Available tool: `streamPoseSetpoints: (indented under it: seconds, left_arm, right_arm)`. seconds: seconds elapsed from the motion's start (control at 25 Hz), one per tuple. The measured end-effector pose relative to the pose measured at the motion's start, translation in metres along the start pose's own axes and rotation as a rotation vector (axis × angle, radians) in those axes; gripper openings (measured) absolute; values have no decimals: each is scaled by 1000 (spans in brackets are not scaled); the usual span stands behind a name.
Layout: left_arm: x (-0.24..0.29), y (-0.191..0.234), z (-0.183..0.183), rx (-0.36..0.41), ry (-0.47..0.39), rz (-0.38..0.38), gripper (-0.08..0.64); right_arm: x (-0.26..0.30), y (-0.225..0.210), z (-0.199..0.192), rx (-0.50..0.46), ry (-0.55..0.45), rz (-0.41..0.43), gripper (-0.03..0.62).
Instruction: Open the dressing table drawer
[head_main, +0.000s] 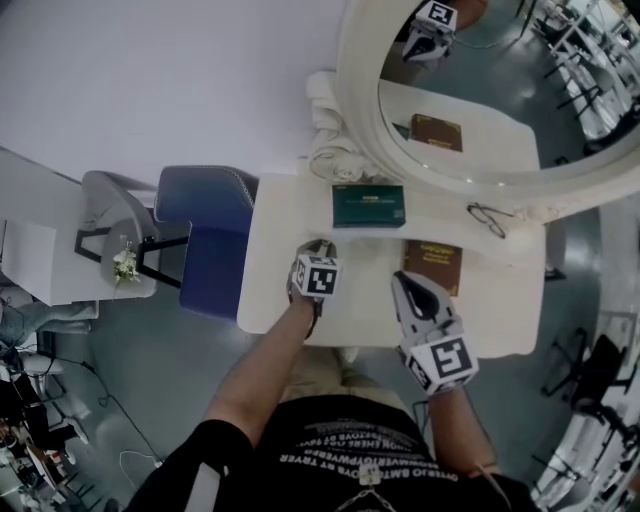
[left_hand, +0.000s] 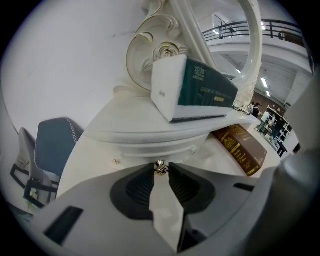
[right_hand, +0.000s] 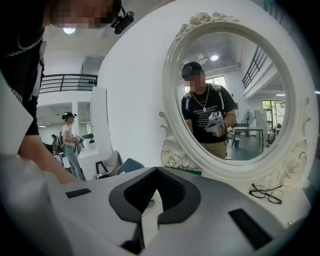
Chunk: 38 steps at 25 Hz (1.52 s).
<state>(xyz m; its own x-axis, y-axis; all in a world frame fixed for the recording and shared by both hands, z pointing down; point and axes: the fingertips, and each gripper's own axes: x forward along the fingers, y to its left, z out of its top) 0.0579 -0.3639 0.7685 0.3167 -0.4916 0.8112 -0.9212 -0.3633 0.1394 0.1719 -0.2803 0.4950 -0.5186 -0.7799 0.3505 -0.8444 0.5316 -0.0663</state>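
The white dressing table (head_main: 275, 300) stands in front of me, and its small drawer front (left_hand: 142, 150) sits under a low shelf. A little metal drawer knob (left_hand: 160, 168) lies between the tips of my left gripper (left_hand: 160, 171), which is shut on it. In the head view the left gripper (head_main: 320, 248) points down at the tabletop's left part and hides the knob. My right gripper (head_main: 402, 280) hovers over the table's front right, jaws shut and empty; in the right gripper view the right gripper (right_hand: 157, 172) faces the oval mirror (right_hand: 225, 100).
A green book (head_main: 368, 205) lies on the shelf above the drawer, a brown book (head_main: 432, 265) on the tabletop to its right. Glasses (head_main: 488, 218) rest near the mirror base. A blue chair (head_main: 205, 230) stands left of the table.
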Motion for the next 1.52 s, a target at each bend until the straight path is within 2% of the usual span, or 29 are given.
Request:
streamPoseSetpoints:
  seconds: [0.24,0.4,0.64,0.8,1.0,1.52]
  left_arm:
    - [-8,-2,-5,20,11,16,92]
    - [-8,-7,-14,0,16,1,92]
    - [-21,-2,-14,21,18,32,92]
    - [-14,-12,-25,-16,18,-11,92]
    - [-23,-9,-27,5,26,19,91]
    - [-24,-19,-42,-30,33,-14,91]
  right_arm:
    - [-10,-2,-3,12,-5,-9,2]
    - [-17,0,0,4,-11,-9,2]
    - [-24,4,3,10,-23,-9,2]
    - [-28,3,3,3,-21,-14,2]
    - [-31,5,5,5,-30,-10,2]
    - [-38,8,2,3,-28,-9,2]
